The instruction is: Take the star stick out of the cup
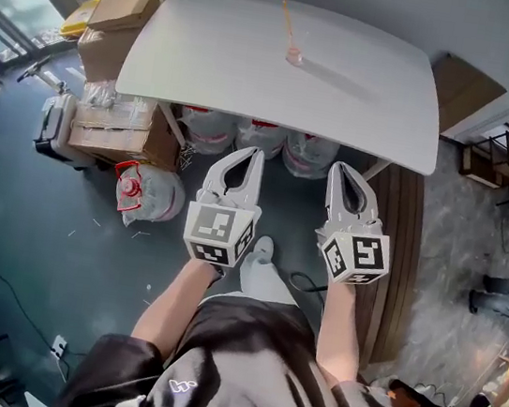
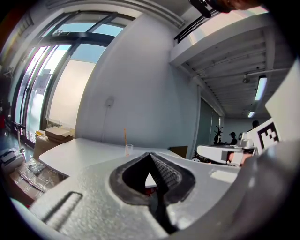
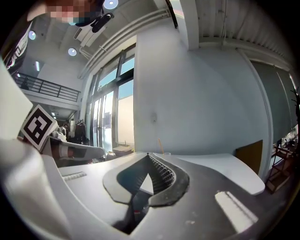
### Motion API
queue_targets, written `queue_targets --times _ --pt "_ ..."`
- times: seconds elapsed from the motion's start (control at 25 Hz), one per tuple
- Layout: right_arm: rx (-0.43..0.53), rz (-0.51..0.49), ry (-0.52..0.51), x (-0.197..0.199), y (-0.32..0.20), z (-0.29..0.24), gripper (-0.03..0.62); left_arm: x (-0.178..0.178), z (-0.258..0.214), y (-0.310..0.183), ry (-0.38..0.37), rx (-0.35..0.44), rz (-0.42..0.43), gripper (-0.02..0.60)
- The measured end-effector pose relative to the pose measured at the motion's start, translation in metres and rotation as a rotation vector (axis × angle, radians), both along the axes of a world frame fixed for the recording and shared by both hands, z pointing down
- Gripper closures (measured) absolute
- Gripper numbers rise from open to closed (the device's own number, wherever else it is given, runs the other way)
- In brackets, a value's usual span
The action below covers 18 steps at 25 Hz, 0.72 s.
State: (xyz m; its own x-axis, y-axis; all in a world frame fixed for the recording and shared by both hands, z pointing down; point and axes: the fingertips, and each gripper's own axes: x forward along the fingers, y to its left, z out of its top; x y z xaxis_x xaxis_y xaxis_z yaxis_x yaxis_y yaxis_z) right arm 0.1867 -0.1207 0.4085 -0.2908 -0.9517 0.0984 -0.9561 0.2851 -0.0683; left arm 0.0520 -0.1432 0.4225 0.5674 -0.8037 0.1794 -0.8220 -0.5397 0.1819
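The cup (image 1: 295, 58) stands on the white table (image 1: 210, 58), about midway between its left and right edges and somewhat toward the far edge. It is small and clear. The star stick (image 1: 288, 25) is in it, a thin orange rod leaning toward the far edge (its star end is too small to make out).

Both grippers hang short of the table's near edge, over the floor, side by side and well apart from the cup. The left gripper (image 1: 248, 153) has its jaws pressed together at the tips, with nothing between them. The right gripper (image 1: 346, 170) is the same, tips meeting and empty.

From the left gripper view the cup and stick show just past the closed tips, far off on the tabletop. Cardboard boxes (image 1: 122, 9) are stacked beyond the table's left edge, and large water bottles (image 1: 210, 131) sit under its near edge.
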Motion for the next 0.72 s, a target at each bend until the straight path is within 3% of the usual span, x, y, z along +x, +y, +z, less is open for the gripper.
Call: queue_targets --times 0.4,0.72 --pt "0.009 -0.05 -0.035 0.02 -0.066 -0.009 0.588 0.015 -0.014 -0.051 -0.022 0.005 -0.062 0.58" --pt "0.042 -0.135 -0.025 -0.027 -0.092 -0.023 0.588 0.008 -0.024 -0.069 -0.022 0.012 -0.088 0.58"
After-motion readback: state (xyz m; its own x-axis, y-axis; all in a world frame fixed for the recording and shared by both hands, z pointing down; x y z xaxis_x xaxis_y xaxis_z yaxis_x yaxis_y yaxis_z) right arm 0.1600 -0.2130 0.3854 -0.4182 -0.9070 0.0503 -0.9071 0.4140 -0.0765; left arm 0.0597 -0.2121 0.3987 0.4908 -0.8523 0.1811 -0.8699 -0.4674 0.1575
